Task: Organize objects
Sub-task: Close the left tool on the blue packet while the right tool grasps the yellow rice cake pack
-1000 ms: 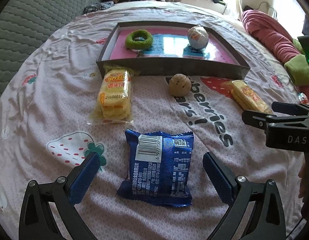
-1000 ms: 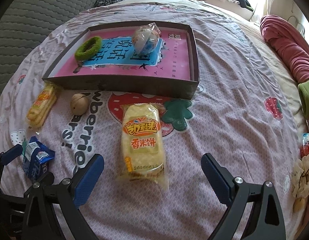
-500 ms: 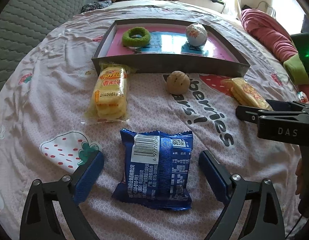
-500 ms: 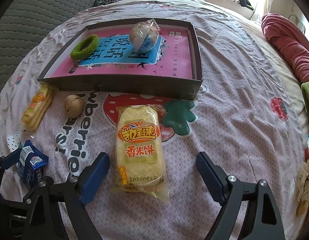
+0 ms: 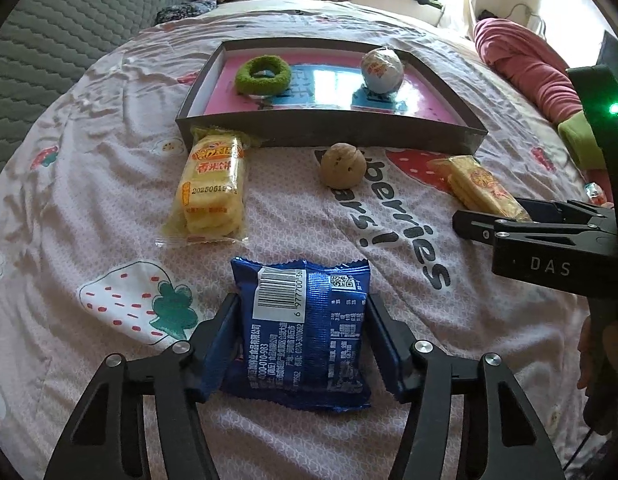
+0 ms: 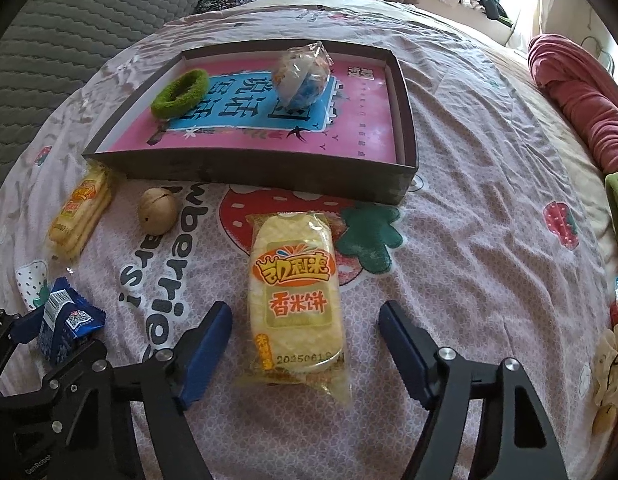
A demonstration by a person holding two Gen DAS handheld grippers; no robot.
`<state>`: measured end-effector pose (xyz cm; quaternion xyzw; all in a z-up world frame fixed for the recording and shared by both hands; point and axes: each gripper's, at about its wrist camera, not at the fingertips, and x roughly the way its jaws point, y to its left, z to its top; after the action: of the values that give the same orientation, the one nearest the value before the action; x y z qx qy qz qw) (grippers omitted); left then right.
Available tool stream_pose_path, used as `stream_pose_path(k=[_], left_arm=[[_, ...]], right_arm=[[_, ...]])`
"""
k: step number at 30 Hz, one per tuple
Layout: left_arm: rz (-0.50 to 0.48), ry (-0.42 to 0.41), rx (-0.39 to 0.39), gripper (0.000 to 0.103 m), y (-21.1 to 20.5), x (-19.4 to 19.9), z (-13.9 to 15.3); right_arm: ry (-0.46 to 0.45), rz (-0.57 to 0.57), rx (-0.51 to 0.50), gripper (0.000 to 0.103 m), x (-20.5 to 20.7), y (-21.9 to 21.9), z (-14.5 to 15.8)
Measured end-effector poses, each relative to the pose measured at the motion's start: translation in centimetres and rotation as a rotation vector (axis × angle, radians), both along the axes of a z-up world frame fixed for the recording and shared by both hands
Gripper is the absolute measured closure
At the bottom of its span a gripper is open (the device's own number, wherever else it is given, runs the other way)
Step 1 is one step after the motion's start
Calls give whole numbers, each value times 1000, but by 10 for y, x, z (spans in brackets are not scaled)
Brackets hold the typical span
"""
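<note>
**Gripping a blue packet while a rice-cracker pack is straddled**

Pressed against both sides of the blue snack packet [image 5: 305, 332], the pads of the left gripper [image 5: 303, 340] are seen clamped on it; the packet lies barcode-up on the strawberry-print bedsheet [image 5: 89, 200]. The right gripper [image 6: 305, 344] is held spread wide, its blue fingers [image 6: 207, 340] set apart on either side of the yellow rice-cracker pack [image 6: 297, 292], neither touching the wrapper. A second rice-cracker pack [image 5: 213, 188] is noted just in front of the dark tray [image 5: 329, 130], its top end touching the wall or nearly so. A walnut-like ball [image 5: 343, 165] sits near the same wall. Inside the tray, a green hair tie [image 5: 263, 74] and a wrapped ball [image 5: 381, 70] are recorded, well apart.
</note>
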<state>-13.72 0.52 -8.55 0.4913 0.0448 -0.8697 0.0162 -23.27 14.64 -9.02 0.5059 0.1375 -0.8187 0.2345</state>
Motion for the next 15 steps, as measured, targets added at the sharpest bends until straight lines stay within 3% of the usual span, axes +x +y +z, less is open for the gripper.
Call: stream_pose_path(k=[7,13,15], left_arm=[[4,-5,10,46,-3,3,1],[5,-10,4,47,-2,4,1],[7,-9,8,48,-2,4,1]], right_arm=[[2,3,-1,32,1,-2,0],[-7,13,-8,47,4,-5,-1],[-4,12,-17,57,6,-6,0]])
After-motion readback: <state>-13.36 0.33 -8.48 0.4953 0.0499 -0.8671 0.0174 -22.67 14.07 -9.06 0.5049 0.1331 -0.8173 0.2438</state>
